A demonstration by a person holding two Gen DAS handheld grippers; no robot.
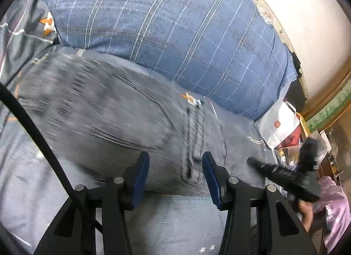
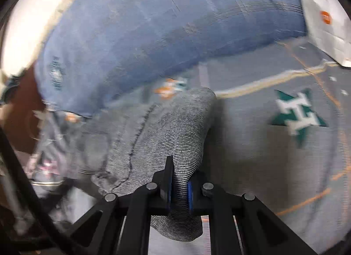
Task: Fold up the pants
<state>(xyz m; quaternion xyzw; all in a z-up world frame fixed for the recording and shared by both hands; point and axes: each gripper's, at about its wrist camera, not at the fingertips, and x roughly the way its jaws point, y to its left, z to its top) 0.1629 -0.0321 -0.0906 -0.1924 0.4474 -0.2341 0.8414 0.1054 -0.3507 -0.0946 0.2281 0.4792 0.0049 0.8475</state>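
Presently the grey fine-striped knit pants [image 2: 153, 136] lie on a grey bedsheet printed with orange lines and green stars [image 2: 274, 167], ahead of both tools. Right gripper [image 2: 179, 185]: blue-padded jaws pinched narrow on a bunched edge of the pants; cloth drapes away from the pads, forward and to the gripper's left, then spreads flat. A flap hangs below the pads.

Left gripper [image 1: 175, 178]: jaws stand about half wide, nothing pressed between the pads; the pants spread just beyond and under its tips, a twisted drawstring [image 1: 194, 132] running forward between them. From this view the right gripper shows off to the right, near the pants' edge.

Long axis of the garment seems to run across in front of the left gripper, parallel to the big blue plaid pillow [image 1: 175, 35] behind it. White paper bag [image 1: 278, 123] sits far right.

Judgement: the right hand alone has hold; the fold likely turns on carrying its pinched end leftward over the body. Motion blur limits certainty.
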